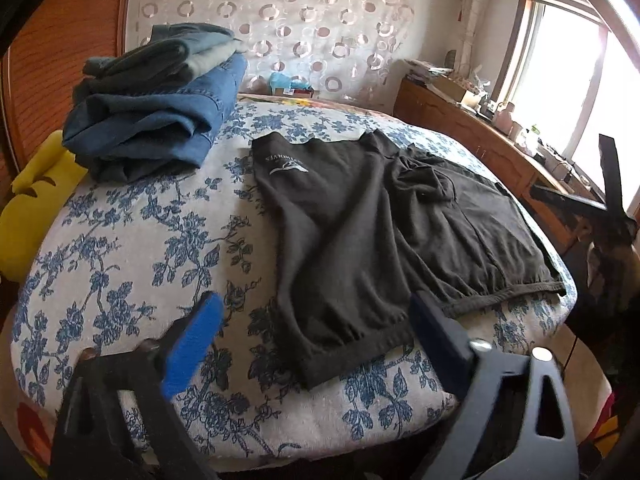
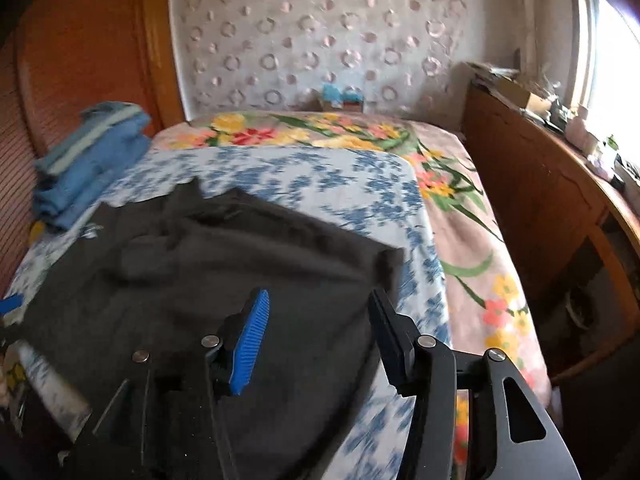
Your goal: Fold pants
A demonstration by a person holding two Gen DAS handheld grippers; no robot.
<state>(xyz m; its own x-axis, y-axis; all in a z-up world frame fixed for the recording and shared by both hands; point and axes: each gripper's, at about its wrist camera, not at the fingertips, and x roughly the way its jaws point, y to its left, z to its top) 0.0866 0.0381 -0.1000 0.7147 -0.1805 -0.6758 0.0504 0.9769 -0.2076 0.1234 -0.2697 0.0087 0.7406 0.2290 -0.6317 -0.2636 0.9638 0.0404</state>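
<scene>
While both tools hang empty over the bed, notes run left to right:
stack: folded jeans pile point(image 1: 160, 120), far ahead-left of left gripper point(image 1: 312, 344), well apart from the work.
left gripper: jaws wide, nothing between; blue pad point(image 1: 192, 344) over the floral sheet point(image 1: 120, 280), other finger at the near cuff.
pants: dark pants point(image 1: 380, 232) lie flat just ahead of both tools, legs overlapped, crotch area bunched.
right gripper: right gripper point(image 2: 316, 340) part open, empty, above the cloth.
next, my guess: pinch both near-edge layers, lift evenly, smooth the bunch before folding.
</scene>
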